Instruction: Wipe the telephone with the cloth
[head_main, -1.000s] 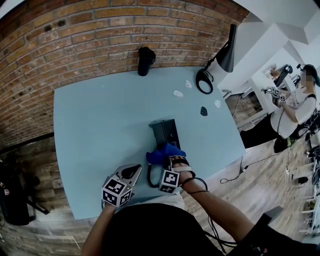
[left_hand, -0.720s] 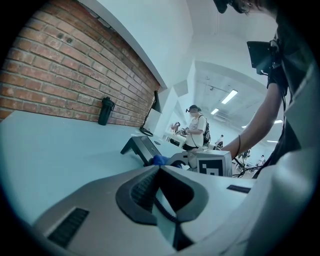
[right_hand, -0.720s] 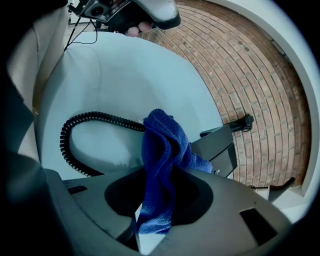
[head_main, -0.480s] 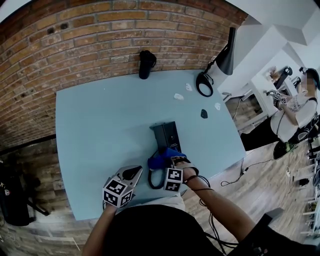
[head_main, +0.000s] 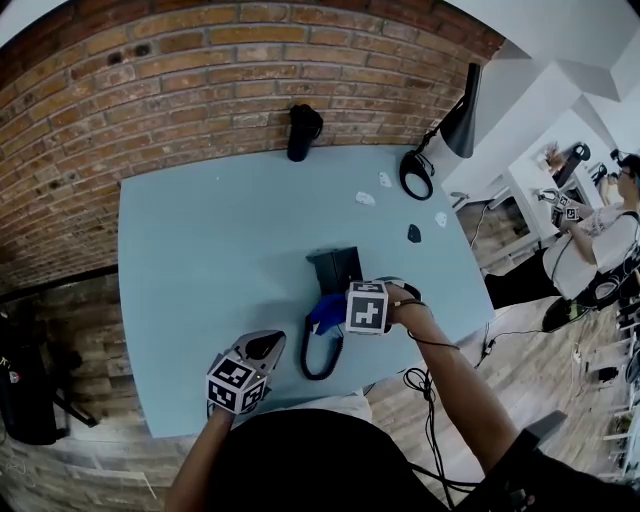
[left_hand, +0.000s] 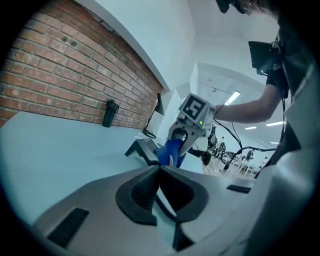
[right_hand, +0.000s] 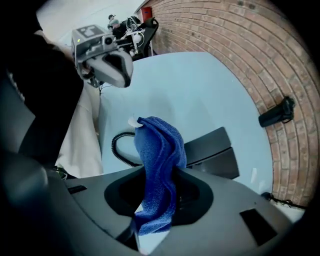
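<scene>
The cloth (right_hand: 160, 165) is seen as a nubbly, matt blue terry fabric. The telephone (head_main: 333, 268) is moulded in matt black plastic, and its coiled cord (head_main: 303, 358) is sheathed likewise. The table (head_main: 200, 250) is finished smooth and matt; the wall (head_main: 200, 70) is laid in rough brick.

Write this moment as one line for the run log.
right gripper: shut on cloth | cloth: hanging at near edge of telephone | left gripper: shut, empty, near table edge
</scene>
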